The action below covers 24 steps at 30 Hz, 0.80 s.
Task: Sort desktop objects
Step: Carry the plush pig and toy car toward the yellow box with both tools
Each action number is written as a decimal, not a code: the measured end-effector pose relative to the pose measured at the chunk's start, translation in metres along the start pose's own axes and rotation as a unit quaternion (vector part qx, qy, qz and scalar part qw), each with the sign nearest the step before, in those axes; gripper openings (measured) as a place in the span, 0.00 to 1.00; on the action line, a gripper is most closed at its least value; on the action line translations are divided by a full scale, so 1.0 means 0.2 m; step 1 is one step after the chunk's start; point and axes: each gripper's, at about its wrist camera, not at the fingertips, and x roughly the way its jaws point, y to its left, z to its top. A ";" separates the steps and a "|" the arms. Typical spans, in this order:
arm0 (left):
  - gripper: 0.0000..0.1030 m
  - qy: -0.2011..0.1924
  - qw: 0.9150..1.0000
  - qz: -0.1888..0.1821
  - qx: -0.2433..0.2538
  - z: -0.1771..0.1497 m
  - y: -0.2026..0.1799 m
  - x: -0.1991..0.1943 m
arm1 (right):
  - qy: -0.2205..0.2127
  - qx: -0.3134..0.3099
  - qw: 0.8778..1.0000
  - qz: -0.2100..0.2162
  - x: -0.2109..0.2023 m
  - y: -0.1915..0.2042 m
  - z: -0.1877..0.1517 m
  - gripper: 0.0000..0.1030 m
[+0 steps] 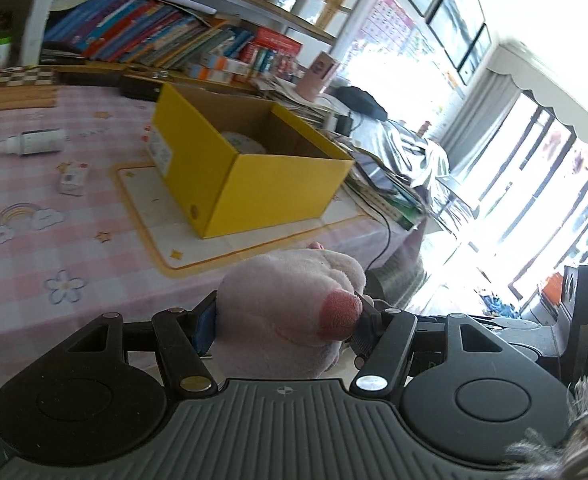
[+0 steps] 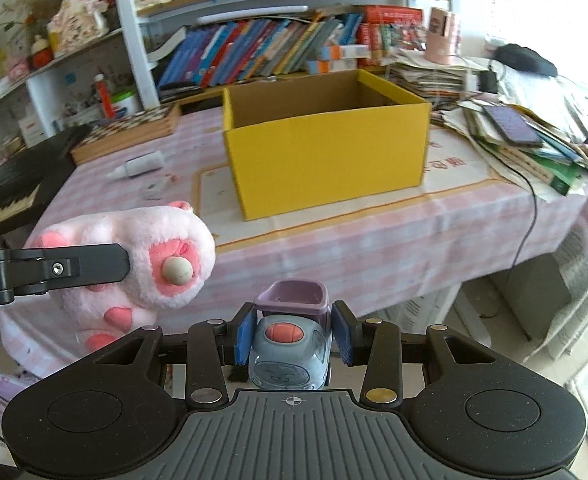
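Observation:
My left gripper (image 1: 284,326) is shut on a pink plush toy (image 1: 290,308), held in the air off the table's near edge. The right wrist view shows the same plush toy (image 2: 150,256) at the left, with a left gripper finger (image 2: 74,266) pressed into it. My right gripper (image 2: 292,336) is shut on a small grey-blue toy car (image 2: 290,344) with a purple top, its blue pads against the car's sides. The open yellow cardboard box (image 1: 254,168) (image 2: 326,156) stands on the pink checked tablecloth, ahead of both grippers. A round white thing lies inside it.
A small white bottle (image 1: 30,142) (image 2: 140,166) and a small card packet (image 1: 72,178) lie on the cloth left of the box. A chessboard box (image 2: 130,132) and a keyboard (image 2: 6,192) sit at the left. Bookshelves stand behind; stacked papers and a phone (image 2: 510,124) crowd the right.

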 end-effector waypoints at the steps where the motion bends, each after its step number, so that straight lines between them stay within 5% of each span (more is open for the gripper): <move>1: 0.60 0.000 1.000 -0.002 0.003 0.01 -0.01 0.01 | -0.001 0.002 1.000 -0.001 0.00 -0.01 0.01 0.39; 24: 0.60 -0.018 1.000 -0.001 0.014 0.25 -0.16 0.27 | -0.007 0.003 1.000 0.010 0.15 -0.28 0.24 0.39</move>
